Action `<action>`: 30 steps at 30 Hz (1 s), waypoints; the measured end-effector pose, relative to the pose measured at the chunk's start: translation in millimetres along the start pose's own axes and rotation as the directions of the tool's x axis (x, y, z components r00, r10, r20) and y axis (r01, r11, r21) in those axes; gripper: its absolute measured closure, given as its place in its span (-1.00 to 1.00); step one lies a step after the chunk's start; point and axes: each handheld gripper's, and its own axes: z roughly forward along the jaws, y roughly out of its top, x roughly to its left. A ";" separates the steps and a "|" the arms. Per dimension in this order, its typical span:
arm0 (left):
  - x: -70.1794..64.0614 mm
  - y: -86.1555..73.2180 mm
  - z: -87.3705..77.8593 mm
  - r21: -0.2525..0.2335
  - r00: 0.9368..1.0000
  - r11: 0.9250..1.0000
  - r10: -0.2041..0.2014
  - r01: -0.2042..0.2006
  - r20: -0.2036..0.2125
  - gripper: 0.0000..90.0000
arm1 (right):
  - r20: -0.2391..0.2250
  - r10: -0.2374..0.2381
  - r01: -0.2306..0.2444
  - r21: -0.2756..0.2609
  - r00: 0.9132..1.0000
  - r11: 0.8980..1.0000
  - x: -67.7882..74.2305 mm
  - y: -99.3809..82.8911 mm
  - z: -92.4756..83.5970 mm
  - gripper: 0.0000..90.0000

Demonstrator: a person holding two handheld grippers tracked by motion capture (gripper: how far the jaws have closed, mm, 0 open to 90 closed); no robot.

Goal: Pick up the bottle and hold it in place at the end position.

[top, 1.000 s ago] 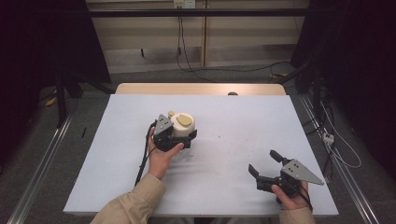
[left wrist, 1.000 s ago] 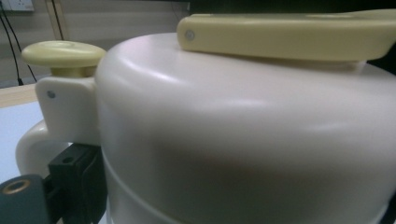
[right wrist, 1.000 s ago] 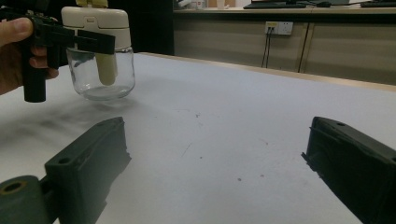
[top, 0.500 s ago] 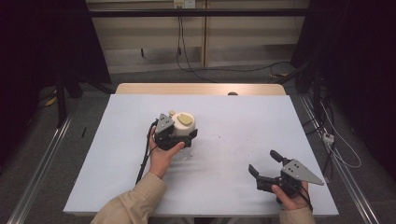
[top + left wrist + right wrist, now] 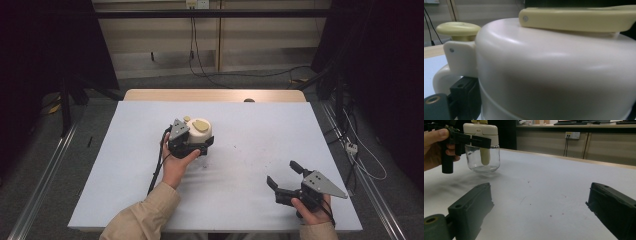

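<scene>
Your left claw (image 5: pixel 196 145) pinches the jar (image 5: pixel 482 157) at its cream lid (image 5: pixel 554 62); keep that grip level. Your right claw (image 5: pixel 289 181) rests spread at the tabletop's (image 5: pixel 125 150) near right.

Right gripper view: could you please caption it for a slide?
Open right gripper faces the left gripper clamping a glass jar.

Dim room with dark surroundings; the white table (image 5: pixel 250 150) is evenly lit. The close cream lid (image 5: pixel 554 70) is blurred, with soft glare.
</scene>
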 end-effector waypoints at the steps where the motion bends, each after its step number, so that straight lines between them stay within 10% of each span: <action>1: 0.1 -0.1 0.5 0.000 1.000 1.000 -0.003 0.003 0.000 -0.86 | 0.001 -0.001 0.001 0.000 1.000 1.000 -0.2 0.0 -0.1 -0.89; 30: -2.3 5.7 11.5 0.010 1.000 1.000 0.018 -0.018 -0.011 -0.86 | 0.001 0.000 0.000 -0.001 1.000 1.000 -1.5 -0.2 -0.4 -0.90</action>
